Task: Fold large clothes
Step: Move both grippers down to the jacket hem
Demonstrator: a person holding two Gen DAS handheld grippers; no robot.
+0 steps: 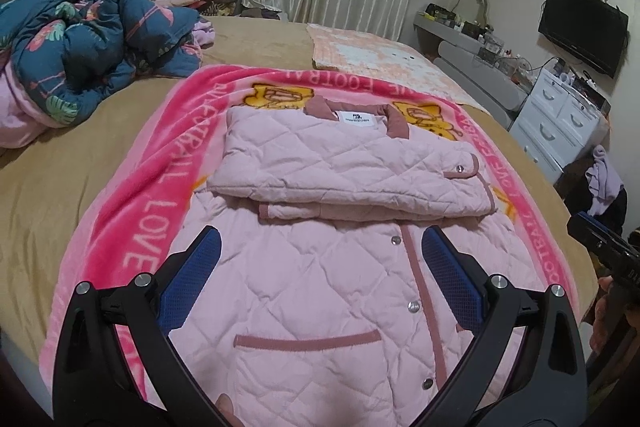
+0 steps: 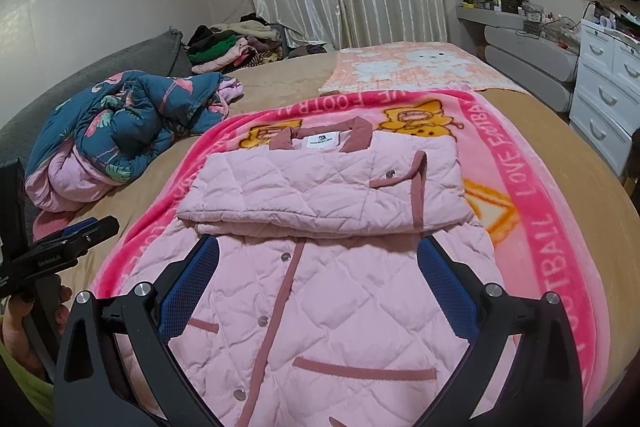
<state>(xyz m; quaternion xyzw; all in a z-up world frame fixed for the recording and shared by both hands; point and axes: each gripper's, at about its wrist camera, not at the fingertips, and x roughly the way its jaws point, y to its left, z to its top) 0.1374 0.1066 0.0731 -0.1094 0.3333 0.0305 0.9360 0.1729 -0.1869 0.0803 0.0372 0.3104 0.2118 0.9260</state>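
The pale pink quilted jacket with dusty-rose trim (image 1: 320, 259) lies on a bright pink cartoon blanket (image 1: 132, 223) on the bed, its upper part folded over. Left tool (image 1: 320, 267) and right tool (image 2: 318, 275) hover spread wide, holding nothing. Padded, soft, probably light — best gripped at the hem corners.

Printed along the pink blanket's (image 2: 556, 235) border: "LOVE FOOTBALL"; on the jacket's (image 2: 340, 307) neck label (image 2: 321, 142), lettering too small to read.
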